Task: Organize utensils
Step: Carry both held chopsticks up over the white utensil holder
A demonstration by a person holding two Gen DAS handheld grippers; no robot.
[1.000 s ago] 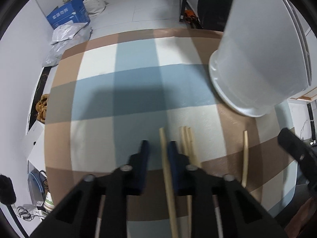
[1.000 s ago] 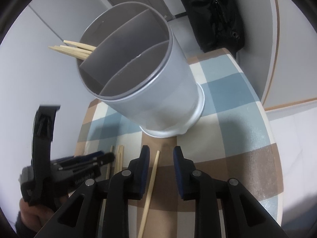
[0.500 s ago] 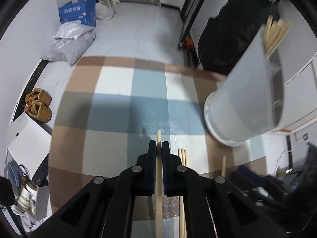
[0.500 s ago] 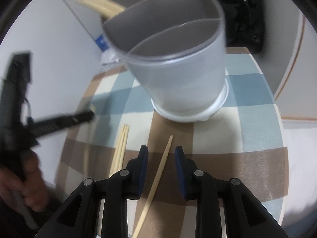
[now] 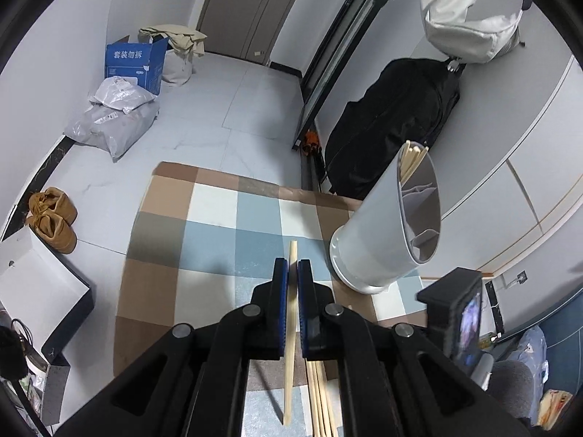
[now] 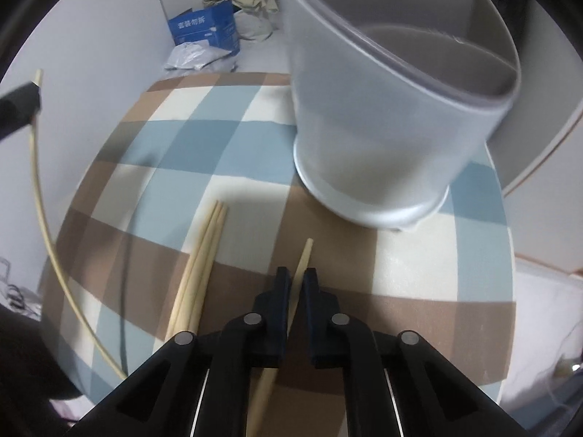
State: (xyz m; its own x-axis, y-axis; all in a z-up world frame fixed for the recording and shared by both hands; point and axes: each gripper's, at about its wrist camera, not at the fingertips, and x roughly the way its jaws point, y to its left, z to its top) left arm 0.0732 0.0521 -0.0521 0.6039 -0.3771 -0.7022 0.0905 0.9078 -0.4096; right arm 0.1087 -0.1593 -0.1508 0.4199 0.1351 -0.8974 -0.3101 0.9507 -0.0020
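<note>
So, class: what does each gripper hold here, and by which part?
The left gripper clamps one chopstick near its upper end. The right gripper closes on another chopstick, likewise near its tip.

A home: tiled floor (image 5: 233,109), door (image 5: 251,7), shoes (image 5: 53,220), checked tablecloth (image 5: 204,240).

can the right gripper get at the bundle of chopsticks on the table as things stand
Probably not yet: the right gripper is closed on a single chopstick. The bundle lies uncovered just beside it.
</note>
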